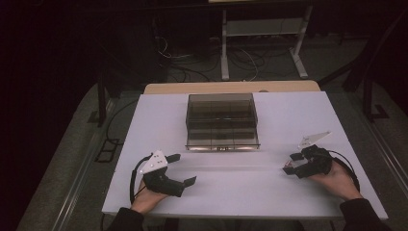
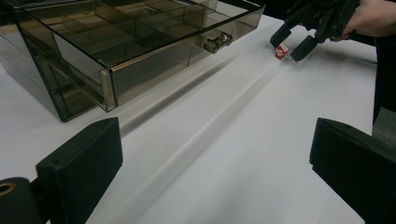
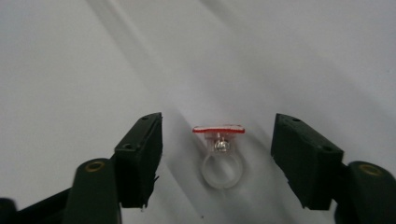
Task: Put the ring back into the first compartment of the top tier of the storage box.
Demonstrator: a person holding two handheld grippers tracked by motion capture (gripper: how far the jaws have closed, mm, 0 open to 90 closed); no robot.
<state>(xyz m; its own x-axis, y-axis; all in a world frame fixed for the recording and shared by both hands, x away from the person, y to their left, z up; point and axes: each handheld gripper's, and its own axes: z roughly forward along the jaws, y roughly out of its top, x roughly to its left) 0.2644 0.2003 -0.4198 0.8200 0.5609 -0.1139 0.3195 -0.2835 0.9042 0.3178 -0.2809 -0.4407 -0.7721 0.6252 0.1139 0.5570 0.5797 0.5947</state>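
While both grippers [image 1: 182, 168] [image 1: 290, 162] gape, the right straddles a ring [image 3: 219, 154]; the drawer box [image 1: 221, 120] seems well apart.

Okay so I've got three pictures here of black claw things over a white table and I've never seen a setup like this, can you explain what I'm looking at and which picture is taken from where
A person sits at a white table and holds a hand tool with two black jaws in each hand. The high view looks down from above: the left gripper is at the left, the right gripper at the right. The other two pictures come from small cameras riding on each tool, looking out between its own jaws.

On the table stands a smoky clear box with a drawer pulled open, divided into compartments. In front of the right gripper lies a small clear ring with a red-edged top.

Nothing is held yet. The left gripper's jaws stand wide open. The right gripper's jaws sit on either side of the ring, with gaps between them and it.
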